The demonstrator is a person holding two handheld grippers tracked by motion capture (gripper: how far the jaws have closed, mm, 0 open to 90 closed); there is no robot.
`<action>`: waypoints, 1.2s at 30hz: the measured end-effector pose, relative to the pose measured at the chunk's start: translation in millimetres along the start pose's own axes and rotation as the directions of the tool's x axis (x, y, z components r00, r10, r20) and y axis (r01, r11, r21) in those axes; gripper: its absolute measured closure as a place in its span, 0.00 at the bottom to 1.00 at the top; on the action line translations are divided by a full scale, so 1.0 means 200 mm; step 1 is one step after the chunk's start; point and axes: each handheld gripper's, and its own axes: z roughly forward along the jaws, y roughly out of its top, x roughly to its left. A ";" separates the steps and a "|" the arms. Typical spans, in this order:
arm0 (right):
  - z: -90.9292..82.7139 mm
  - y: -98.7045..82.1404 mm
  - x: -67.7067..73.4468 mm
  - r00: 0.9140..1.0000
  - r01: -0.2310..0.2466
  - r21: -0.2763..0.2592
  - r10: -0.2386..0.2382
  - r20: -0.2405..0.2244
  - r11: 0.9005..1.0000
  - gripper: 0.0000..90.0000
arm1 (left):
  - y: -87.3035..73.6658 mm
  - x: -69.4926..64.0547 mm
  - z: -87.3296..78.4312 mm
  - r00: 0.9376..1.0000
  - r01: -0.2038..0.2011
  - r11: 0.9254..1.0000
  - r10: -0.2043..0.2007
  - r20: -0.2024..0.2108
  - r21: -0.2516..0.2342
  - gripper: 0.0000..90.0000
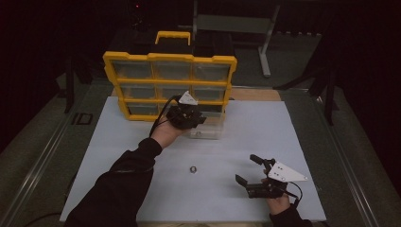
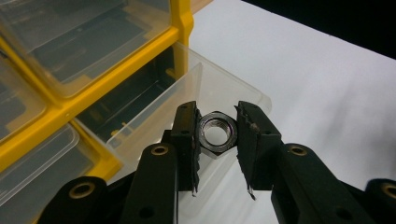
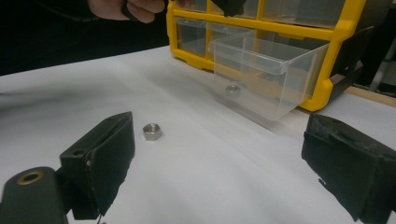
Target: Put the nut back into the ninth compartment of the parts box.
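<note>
Yellow-framed, the parts organiser (image 1: 169,84) stands at the white worktop's (image 1: 246,137) far edge, its clear bottom-right drawer (image 3: 268,74) pulled out with 1 nut inside. The left gripper (image 2: 217,133) hangs over that drawer, its jaws pinching a steel hex nut (image 2: 216,131). The right gripper (image 1: 248,169) rests wide apart near the front right corner, with a loose nut (image 1: 193,169) lying towards the front edge.

drawer (image 1: 208,126) pulled out before organizer (image 1: 170,85); loose nut (image 1: 193,169) nearer

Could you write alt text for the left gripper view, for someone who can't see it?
Two black jaws of the left gripper frame a shiny steel hex nut above a pulled-out clear plastic drawer of a yellow-framed organiser; the white table lies beyond.
</note>
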 end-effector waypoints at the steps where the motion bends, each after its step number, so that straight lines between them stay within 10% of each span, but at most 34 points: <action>1: 0.00 0.00 0.00 1.000 0.000 0.001 0.000 0.002 1.000 0.11 | 0.01 0.00 0.01 1.000 -0.002 1.000 0.002 -0.001 0.004 0.76; 14: 0.00 0.00 0.00 1.000 0.003 0.001 -0.003 -0.005 1.000 0.11 | 0.04 0.01 0.14 0.997 0.067 0.998 -0.067 -0.030 0.012 0.76; 36: 0.00 0.00 0.00 1.000 0.001 0.006 -0.001 -0.012 1.000 0.11 | 0.02 0.03 0.30 0.990 0.139 0.976 -0.131 -0.061 0.165 0.76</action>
